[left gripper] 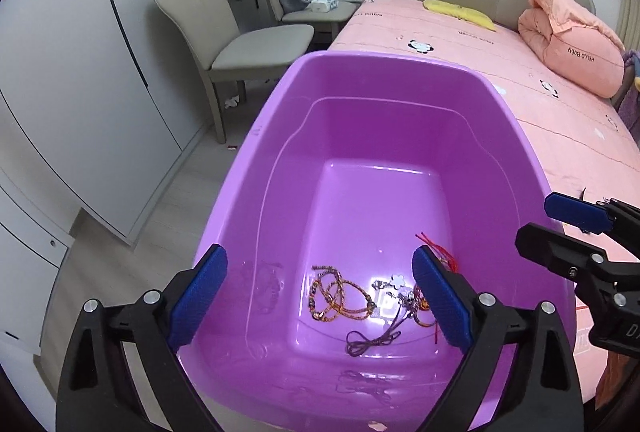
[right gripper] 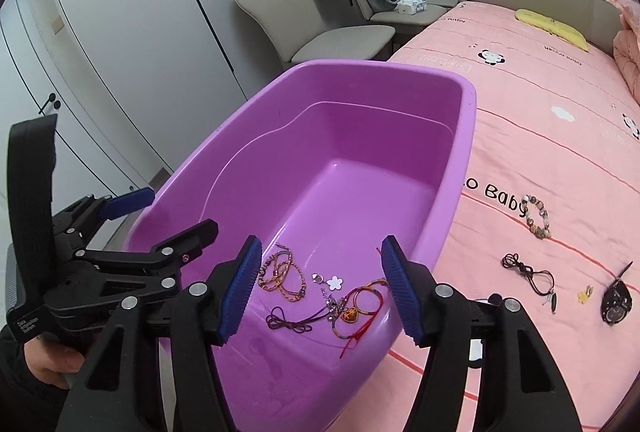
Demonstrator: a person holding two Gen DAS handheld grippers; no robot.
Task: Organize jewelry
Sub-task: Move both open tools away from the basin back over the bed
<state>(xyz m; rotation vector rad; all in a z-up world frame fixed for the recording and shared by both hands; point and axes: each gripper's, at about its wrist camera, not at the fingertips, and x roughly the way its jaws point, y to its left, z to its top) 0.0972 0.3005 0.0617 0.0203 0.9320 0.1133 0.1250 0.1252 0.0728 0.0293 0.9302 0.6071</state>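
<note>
Both my jaws are hanging released over the tub, so I'm aiming the right gripper squarely at the bracelet on the bed.

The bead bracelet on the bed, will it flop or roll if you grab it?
The bead bracelet lies in a loose, uneven loop, so it would probably droop from one side. Its round, stone-like beads may slip between flat fingers. On the soft pink bedsheet it likely would not roll far.

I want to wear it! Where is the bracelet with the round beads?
The beaded bracelet lies on the pink bed sheet, right of the purple tub in the right wrist view, beside the "Baby" lettering and above the dark cord necklace.
</note>
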